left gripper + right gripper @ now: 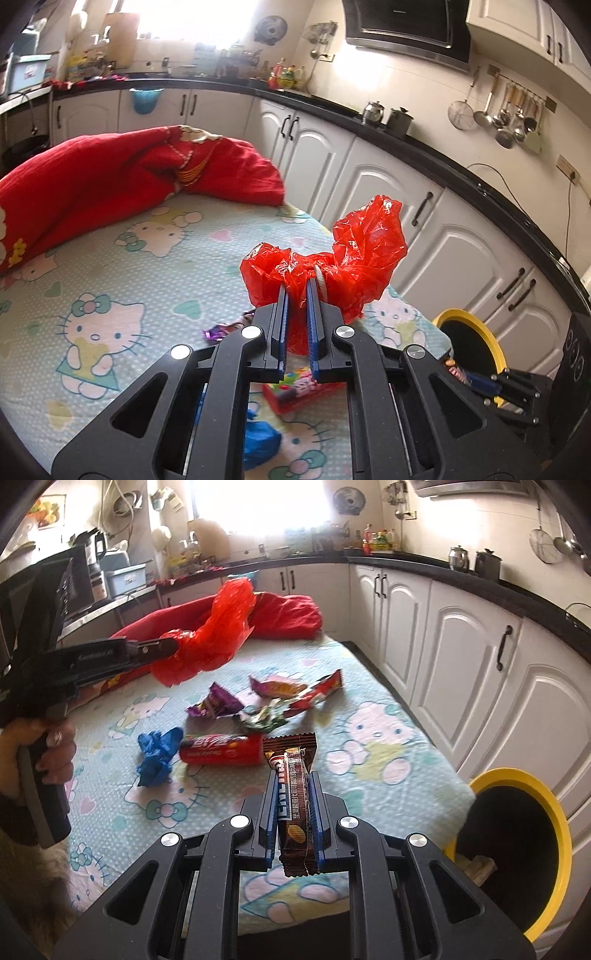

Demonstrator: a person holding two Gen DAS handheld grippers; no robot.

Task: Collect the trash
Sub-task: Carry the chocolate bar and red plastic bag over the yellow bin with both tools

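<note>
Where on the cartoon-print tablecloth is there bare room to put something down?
Free: the near-left cloth between the crumpled blue plastic and the folded red blanket, and the right strip between the red-and-yellow foil wrapper and the yellow-rimmed black bin. Crowded: the centre, around the red snack tube, the purple wrapper and the shiny green wrapper.

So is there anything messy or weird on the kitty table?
Yes. Wrappers lie scattered on the Hello Kitty cloth: a purple wrapper, a red packet lying on its side, and a crumpled blue bag. A red blanket is heaped at the far end, which looks odd in a kitchen.
</note>
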